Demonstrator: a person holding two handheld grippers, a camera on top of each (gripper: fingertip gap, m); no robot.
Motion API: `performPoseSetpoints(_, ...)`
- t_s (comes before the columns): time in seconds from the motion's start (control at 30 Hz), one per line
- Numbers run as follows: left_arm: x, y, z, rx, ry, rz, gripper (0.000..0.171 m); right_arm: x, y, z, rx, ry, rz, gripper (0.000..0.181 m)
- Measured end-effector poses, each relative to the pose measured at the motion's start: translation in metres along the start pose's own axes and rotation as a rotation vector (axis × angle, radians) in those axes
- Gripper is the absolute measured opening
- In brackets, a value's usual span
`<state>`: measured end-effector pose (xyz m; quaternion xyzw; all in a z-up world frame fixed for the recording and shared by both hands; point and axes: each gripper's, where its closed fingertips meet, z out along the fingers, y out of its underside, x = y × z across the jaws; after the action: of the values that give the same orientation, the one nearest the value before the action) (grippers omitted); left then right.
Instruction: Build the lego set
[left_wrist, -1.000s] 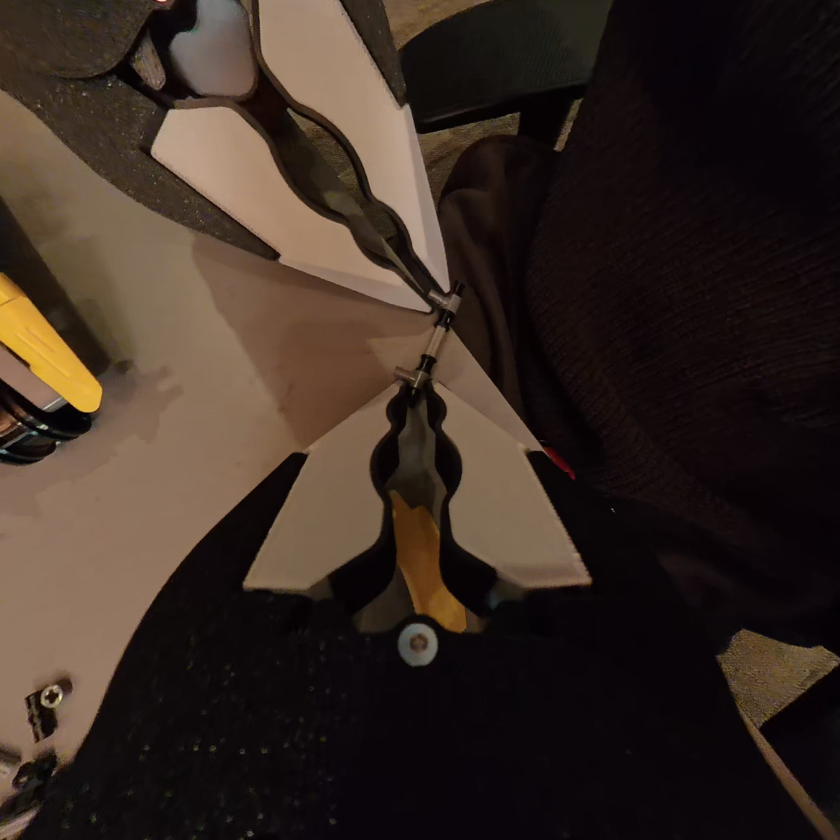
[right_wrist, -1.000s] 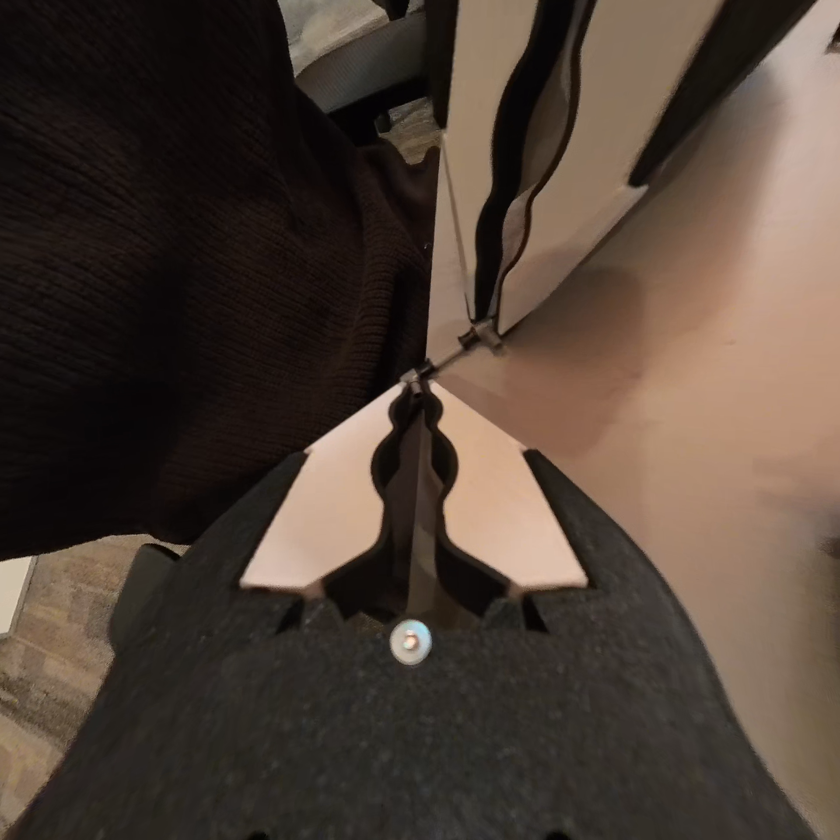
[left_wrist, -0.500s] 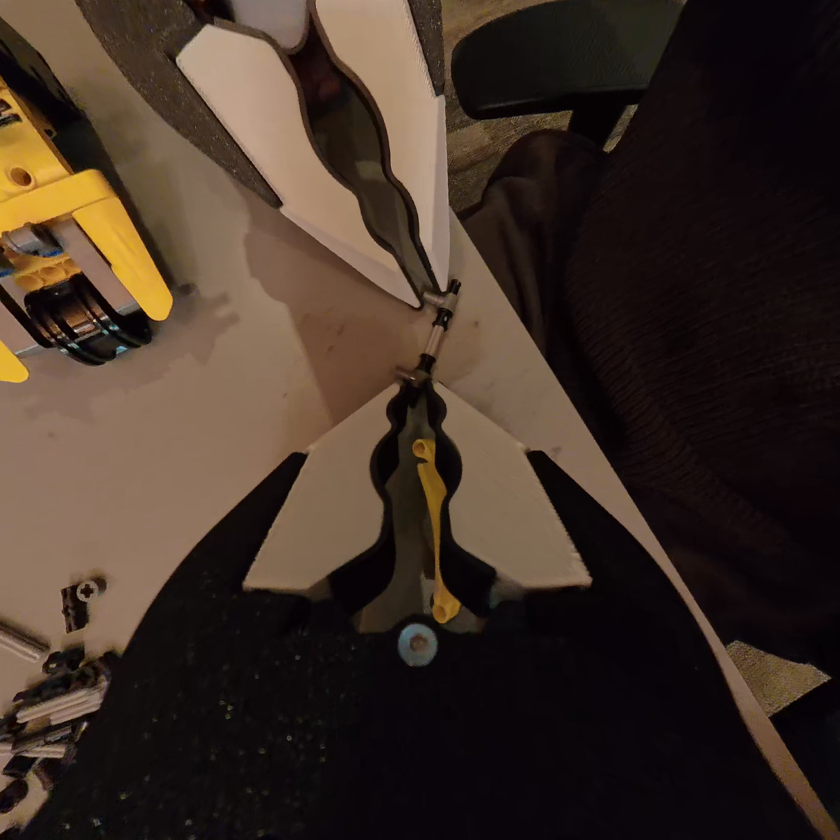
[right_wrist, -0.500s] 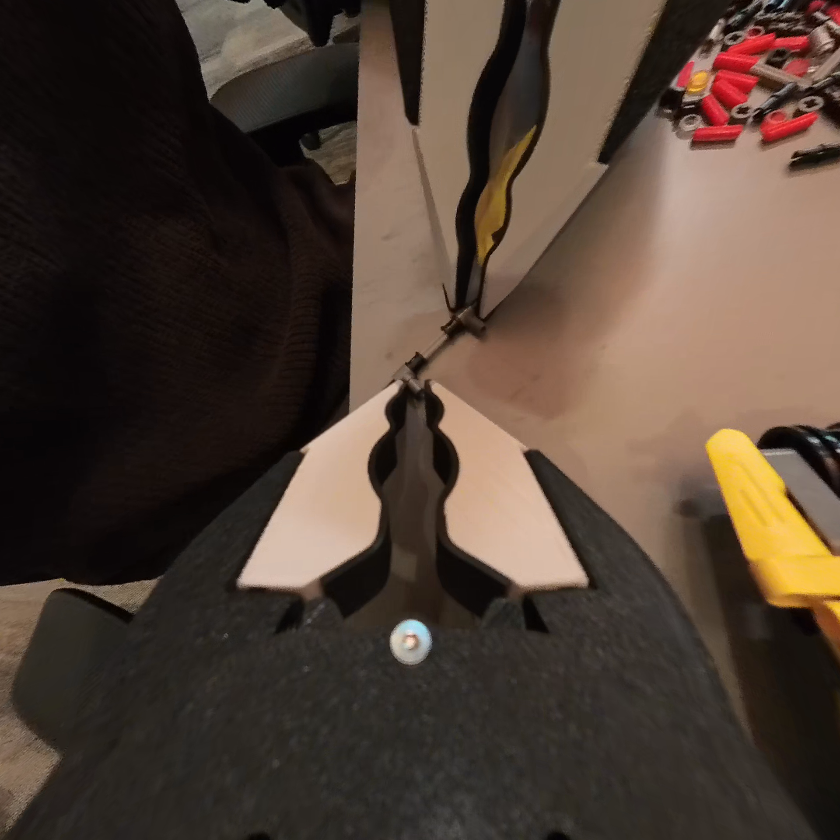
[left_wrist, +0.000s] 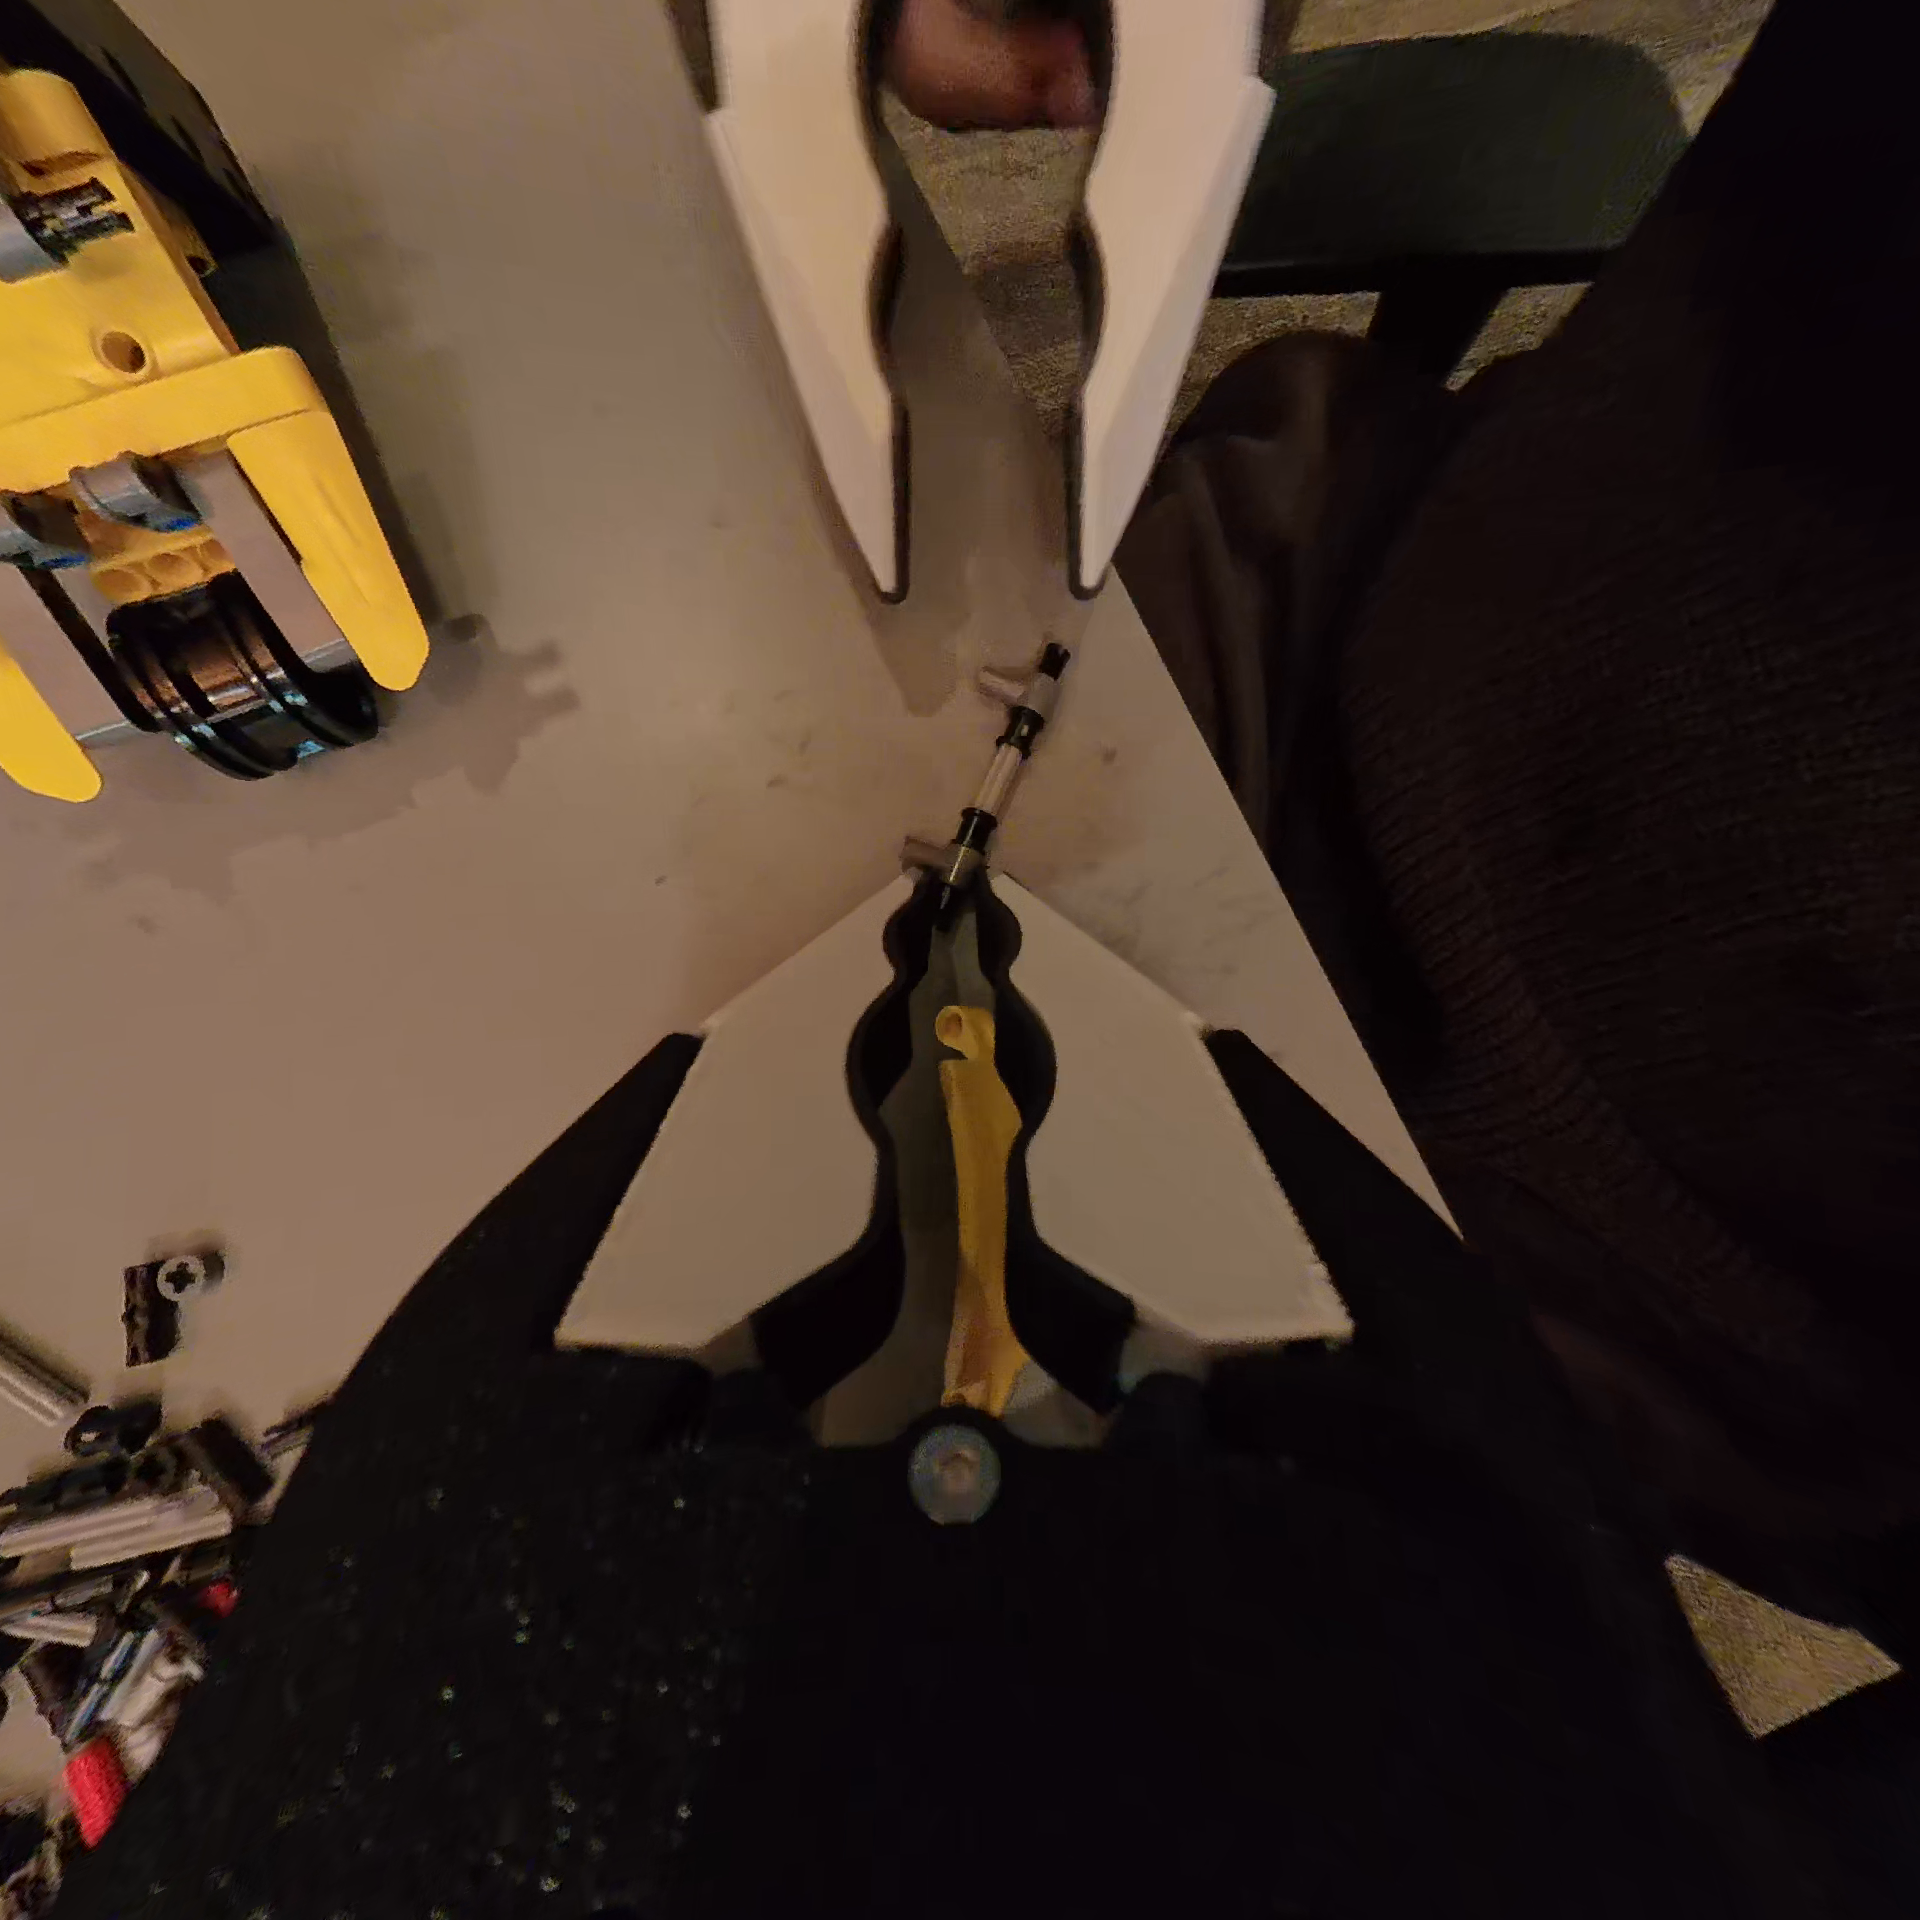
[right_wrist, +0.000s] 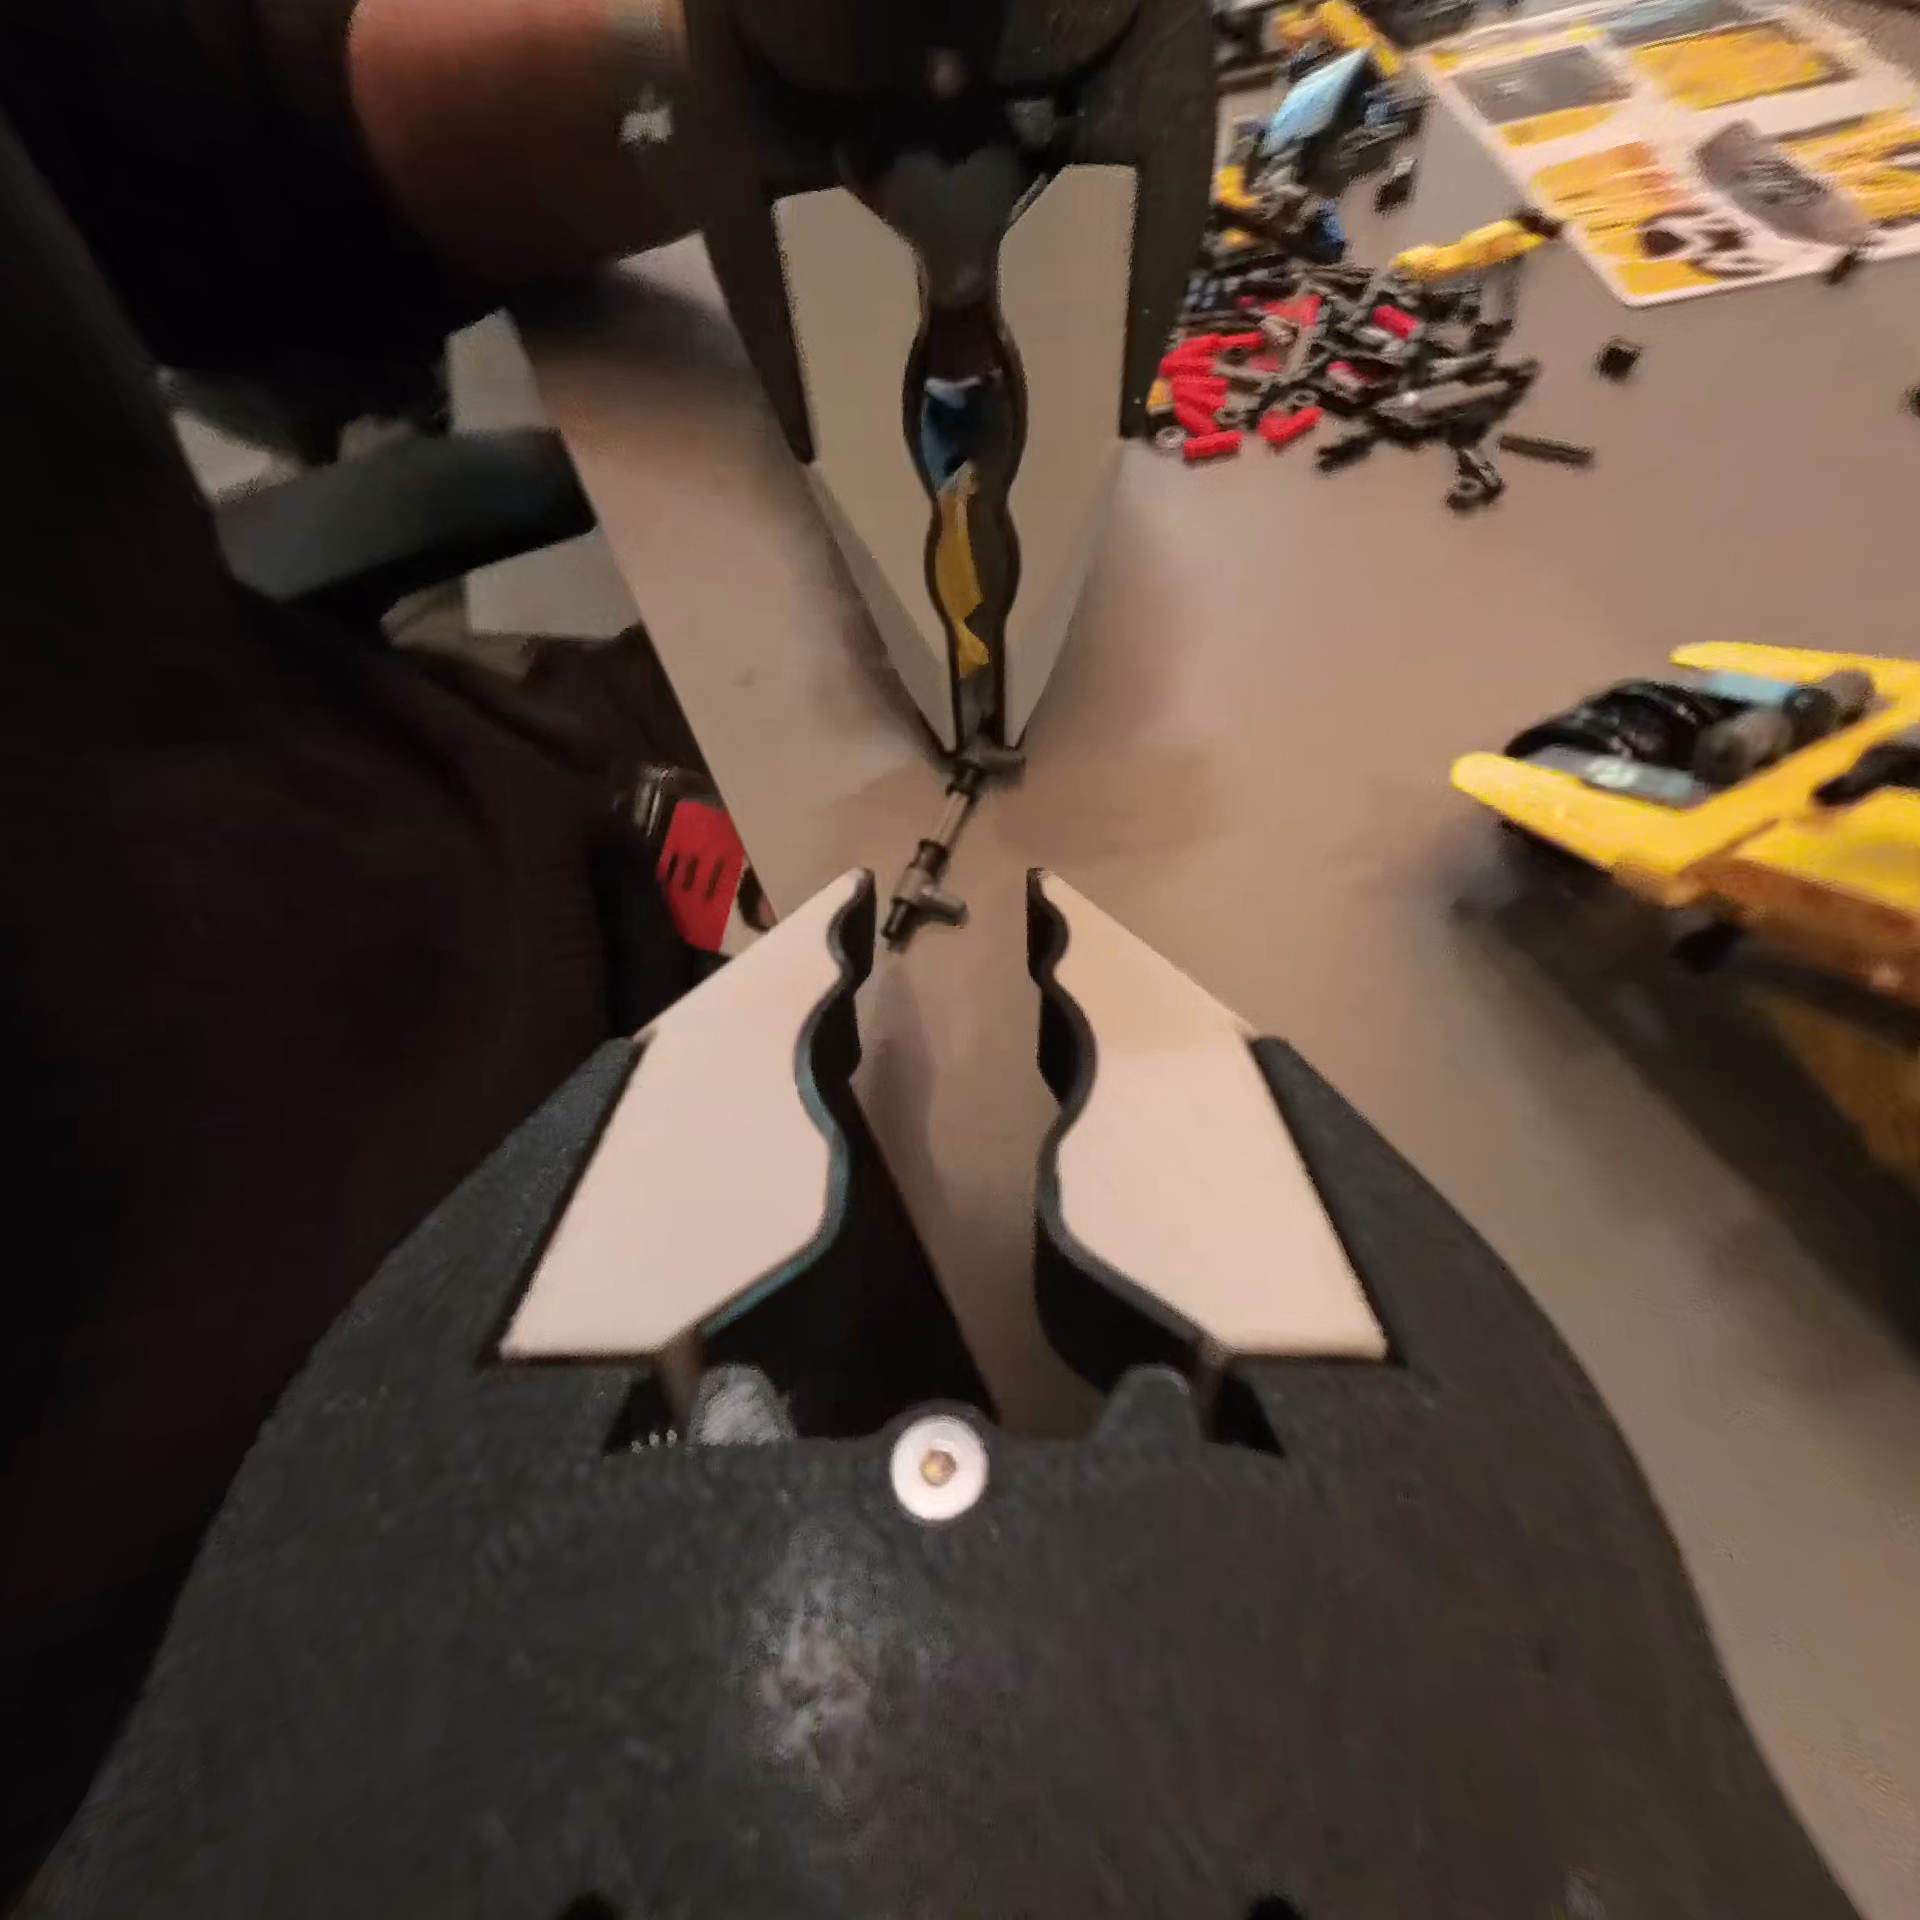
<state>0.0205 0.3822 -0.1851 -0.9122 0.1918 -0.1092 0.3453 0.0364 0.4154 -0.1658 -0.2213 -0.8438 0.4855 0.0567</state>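
Note:
A thin rod (left_wrist: 997, 769) of grey and black segments with small cross connectors is held just above the beige table (left_wrist: 520, 987), near its edge. My left gripper (left_wrist: 951, 883) is shut on the rod's near end. A yellow strip (left_wrist: 977, 1164) shows in the gap between its fingers. In the right wrist view the left gripper (right_wrist: 977, 743) comes in from the top, still pinching the rod (right_wrist: 940, 842). My right gripper (right_wrist: 948, 883) is open, with the rod's free end between its fingertips, close to the left one. It also shows in the left wrist view (left_wrist: 987, 587), open.
A yellow brick-built vehicle with black wheels (left_wrist: 208, 499) stands on the table, also seen in the right wrist view (right_wrist: 1714, 821). Loose red and black parts (right_wrist: 1340, 384) and printed sheets (right_wrist: 1714, 135) lie behind. More loose parts (left_wrist: 104, 1538) lie nearby. A person's dark sweater (left_wrist: 1610, 831) lies past the edge. My right fingertips sit around 5 centimeters from my left ones.
My right gripper has opened and let go of the rod's end. The left gripper still grips the other end. Both views have swung over the table, bringing the vehicle and parts into sight.

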Motion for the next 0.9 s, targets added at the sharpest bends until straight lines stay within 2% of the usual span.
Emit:
performPoseSetpoints(0.13,0.000,0.000,0.000,0.004,-0.012,-0.015,0.007,-0.003,0.006,0.002,0.079,0.223,0.067,0.027)
performPoseSetpoints(0.23,0.000,0.000,0.000,0.002,-0.006,-0.028,0.007,-0.008,0.003,0.005,0.118,0.292,0.113,0.028)
performPoseSetpoints(0.37,0.000,0.000,0.000,0.003,-0.009,-0.029,0.007,-0.002,0.010,0.011,0.011,0.383,0.135,0.028)
performPoseSetpoints(0.5,0.000,-0.001,0.001,0.006,-0.006,-0.033,0.007,0.000,0.015,0.015,-0.092,0.408,0.126,0.022)
performPoseSetpoints(0.73,0.001,-0.001,0.002,0.013,0.001,-0.032,0.007,-0.002,0.014,0.017,-0.104,0.385,0.107,0.014)
performPoseSetpoints(0.9,0.004,-0.002,0.002,0.018,0.022,-0.045,0.007,-0.002,0.013,0.017,-0.114,0.354,0.011,0.014)
